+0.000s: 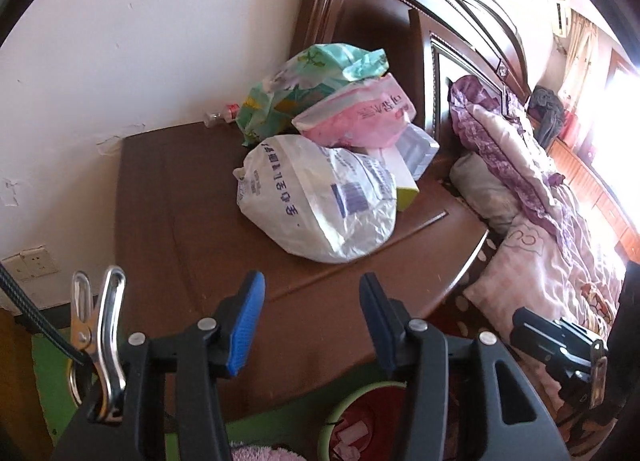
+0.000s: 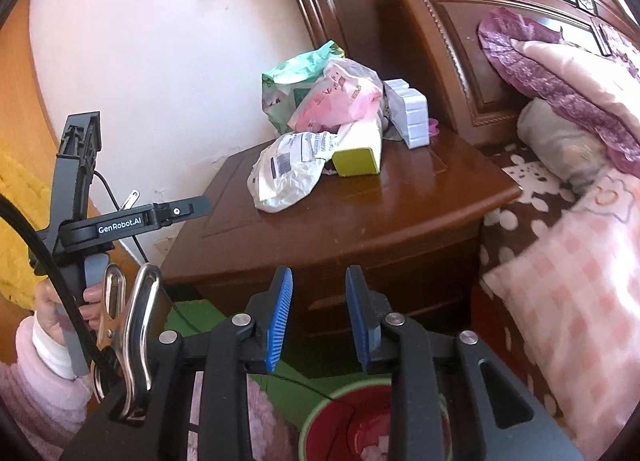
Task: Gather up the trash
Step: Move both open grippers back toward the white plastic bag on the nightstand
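Observation:
A pile of trash sits on the brown wooden nightstand: a crumpled white plastic bag in front, a pink package, a green patterned bag behind, a yellow-green box and a white box. My left gripper is open and empty, short of the white bag. My right gripper is open and empty, in front of the nightstand. A bin with a green rim and red inside stands on the floor below both grippers.
The bed with pink and purple bedding lies to the right, against a dark wooden headboard. A white wall is behind the nightstand. The left hand-held unit shows at the left of the right wrist view.

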`<state>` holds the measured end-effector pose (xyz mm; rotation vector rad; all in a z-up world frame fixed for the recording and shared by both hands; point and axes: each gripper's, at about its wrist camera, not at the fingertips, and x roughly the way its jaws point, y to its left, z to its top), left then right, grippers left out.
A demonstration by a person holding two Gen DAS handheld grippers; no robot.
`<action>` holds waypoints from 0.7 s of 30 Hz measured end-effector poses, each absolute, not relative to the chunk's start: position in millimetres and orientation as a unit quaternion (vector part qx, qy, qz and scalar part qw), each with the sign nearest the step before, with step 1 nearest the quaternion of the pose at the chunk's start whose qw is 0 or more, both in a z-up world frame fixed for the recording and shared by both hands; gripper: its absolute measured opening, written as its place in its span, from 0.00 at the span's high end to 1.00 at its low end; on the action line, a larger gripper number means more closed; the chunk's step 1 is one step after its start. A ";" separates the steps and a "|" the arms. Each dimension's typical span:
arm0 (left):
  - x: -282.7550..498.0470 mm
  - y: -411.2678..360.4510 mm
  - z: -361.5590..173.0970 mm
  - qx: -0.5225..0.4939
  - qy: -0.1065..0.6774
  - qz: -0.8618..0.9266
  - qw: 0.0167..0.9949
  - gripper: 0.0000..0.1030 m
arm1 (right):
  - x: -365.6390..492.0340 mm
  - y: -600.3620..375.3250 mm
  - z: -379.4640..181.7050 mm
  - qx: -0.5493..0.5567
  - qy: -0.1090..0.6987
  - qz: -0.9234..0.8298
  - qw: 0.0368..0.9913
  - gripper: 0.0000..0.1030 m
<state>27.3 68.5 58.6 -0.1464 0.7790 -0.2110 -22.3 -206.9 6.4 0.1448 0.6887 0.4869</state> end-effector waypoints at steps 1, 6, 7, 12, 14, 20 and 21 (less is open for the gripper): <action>31.0 69.3 58.1 -0.072 0.378 -0.101 0.917 0.50 | -18.1 -204.7 6.6 0.070 0.334 0.237 0.910 0.72; 45.6 76.4 54.4 -0.088 0.382 -0.092 0.916 0.50 | 8.3 -185.9 9.1 0.073 0.330 0.242 0.910 0.72; 47.4 77.6 53.0 -0.088 0.382 -0.089 0.915 0.50 | 12.5 -182.1 8.8 0.073 0.328 0.241 0.910 0.72; 51.4 83.5 47.2 -0.093 0.387 -0.085 0.913 0.50 | 44.7 -158.3 2.6 0.077 0.328 0.240 0.910 0.72; 52.3 87.1 45.5 -0.096 0.389 -0.082 0.913 0.50 | 56.6 -149.1 -1.6 0.074 0.330 0.235 0.911 0.72; 57.6 96.8 42.8 -0.098 0.394 -0.073 0.911 0.50 | 91.2 -127.2 -13.8 0.080 0.344 0.224 0.908 0.72; 59.2 98.4 42.5 -0.097 0.396 -0.072 0.910 0.50 | 96.6 -124.1 -15.7 0.081 0.345 0.220 0.909 0.72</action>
